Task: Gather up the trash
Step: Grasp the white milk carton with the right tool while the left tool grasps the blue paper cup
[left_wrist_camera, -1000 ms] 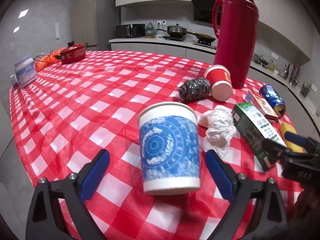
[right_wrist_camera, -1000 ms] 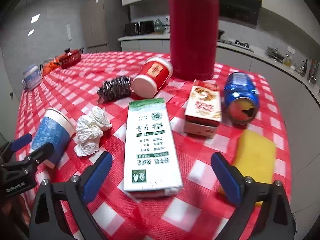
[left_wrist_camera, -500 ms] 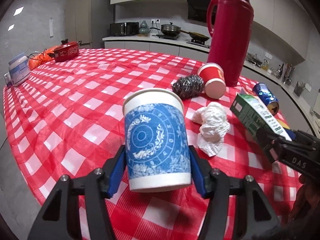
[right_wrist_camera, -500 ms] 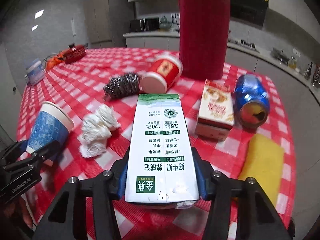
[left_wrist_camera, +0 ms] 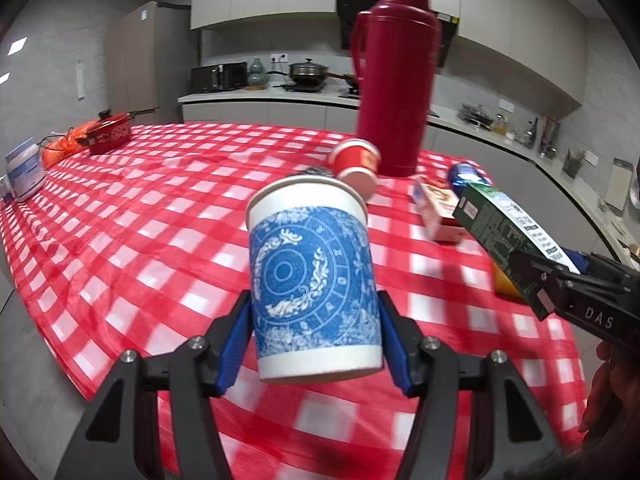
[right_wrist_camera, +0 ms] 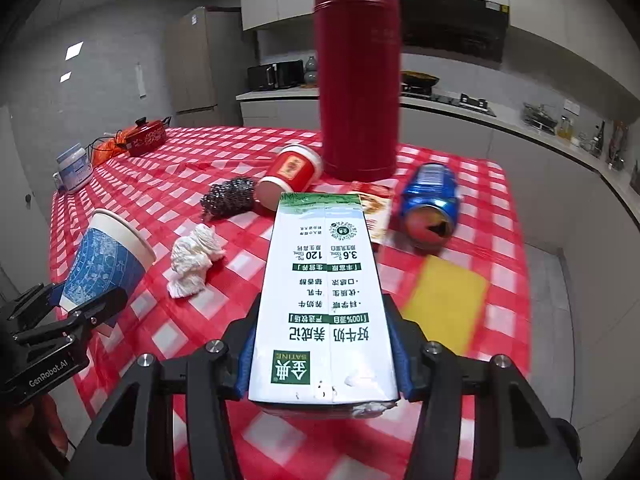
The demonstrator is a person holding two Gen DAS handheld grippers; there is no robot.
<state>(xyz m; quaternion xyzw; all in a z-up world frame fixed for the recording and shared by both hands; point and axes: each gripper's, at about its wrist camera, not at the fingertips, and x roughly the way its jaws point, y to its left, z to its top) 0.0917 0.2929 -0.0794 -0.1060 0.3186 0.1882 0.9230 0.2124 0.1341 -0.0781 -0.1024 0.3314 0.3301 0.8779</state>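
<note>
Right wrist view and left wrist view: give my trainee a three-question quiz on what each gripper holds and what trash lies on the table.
1. True or false: the left gripper is shut on the blue-and-white paper cup.
2. The right gripper holds: A) blue drink can B) white-and-green milk carton C) yellow sponge.
3. Fill in: the crumpled white tissue lies on the red-checked ______.

Key: 1 true; 2 B; 3 tablecloth.

I'm working in a home kitchen. I see a counter (left_wrist_camera: 400, 98) with a stove pot (left_wrist_camera: 308, 72), a microwave (right_wrist_camera: 276, 75), a fridge (right_wrist_camera: 200, 64), and a checkered tablecloth (left_wrist_camera: 160, 216).
</note>
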